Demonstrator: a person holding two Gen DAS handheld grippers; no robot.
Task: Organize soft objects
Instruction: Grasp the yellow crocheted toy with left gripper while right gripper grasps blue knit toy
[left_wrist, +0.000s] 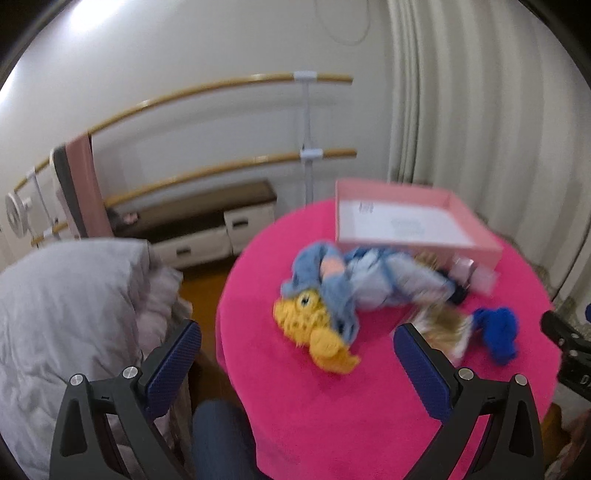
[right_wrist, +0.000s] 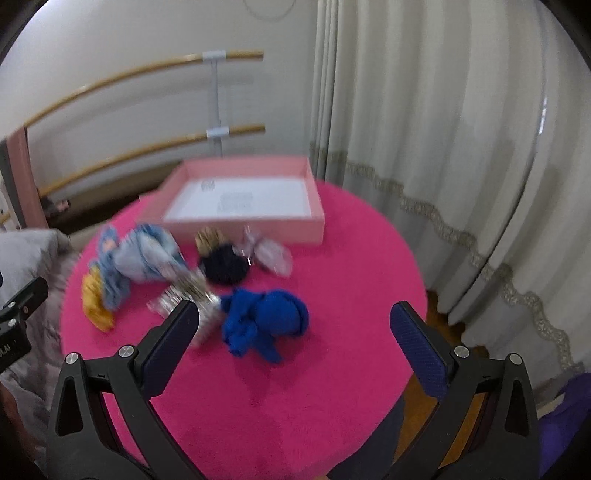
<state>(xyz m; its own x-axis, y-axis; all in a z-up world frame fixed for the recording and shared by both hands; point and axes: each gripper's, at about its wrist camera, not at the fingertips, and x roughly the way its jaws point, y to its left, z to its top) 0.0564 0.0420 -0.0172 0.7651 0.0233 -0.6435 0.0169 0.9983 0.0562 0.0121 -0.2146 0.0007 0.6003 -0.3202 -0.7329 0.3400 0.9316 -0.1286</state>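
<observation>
Tongs, right (right_wrist: 291, 332) and left (left_wrist: 297, 343), both gape empty, so lower yours squarely over the blue cloth bundle (right_wrist: 266, 321) before pinching.

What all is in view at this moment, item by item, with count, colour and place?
table: one, round, bright pink cover, centre of both views
tray: one, pink walls, white floor, empty, far side of table
blue cloth: one, royal blue, bunched, nearest the right gripper
yellow knit: one, yellow, left end of the pile
light blue toy: one, pale blue, lying over the yellow knit
dark bundle: one, navy or black, before the tray; blurred
shiny packets: silvery, count unclear, by the dark bundle
curtain: cream, right
rails: two, wooden, on the wall
bedding: grey, left
left gripper: open, empty
right gripper: open, empty
</observation>
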